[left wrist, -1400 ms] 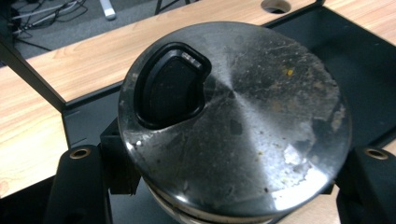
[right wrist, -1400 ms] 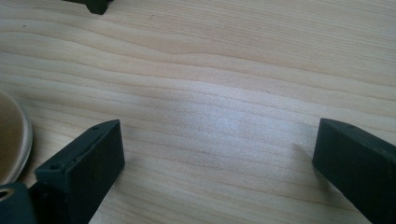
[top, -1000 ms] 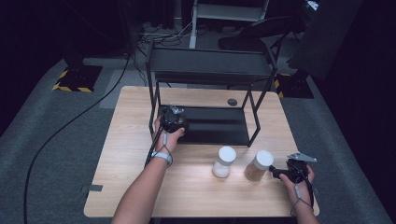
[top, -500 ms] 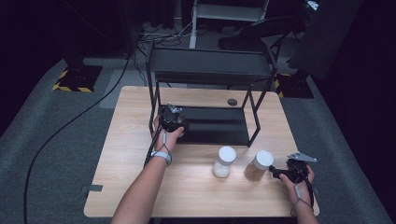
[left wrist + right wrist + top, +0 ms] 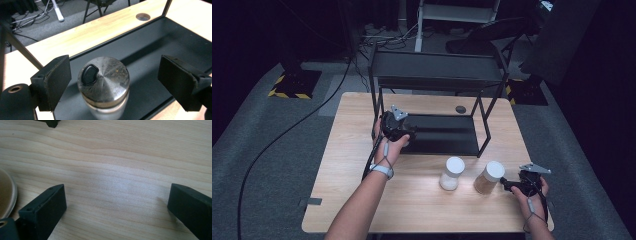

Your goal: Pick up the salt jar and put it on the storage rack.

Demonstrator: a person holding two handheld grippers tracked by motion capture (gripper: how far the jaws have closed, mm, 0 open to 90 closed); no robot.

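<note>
the left gripper hangs over the rack's lower shelf with its jaws spread wide on either side of a metal-lidded shaker, touching neither side, so the shaker stands free on the shelf, probably just set down or about to be taken. the right gripper rests low on the table, jaws parted and empty, just beside the brown jar and likely lined up to grasp it; the white jar stands to the left.
</note>
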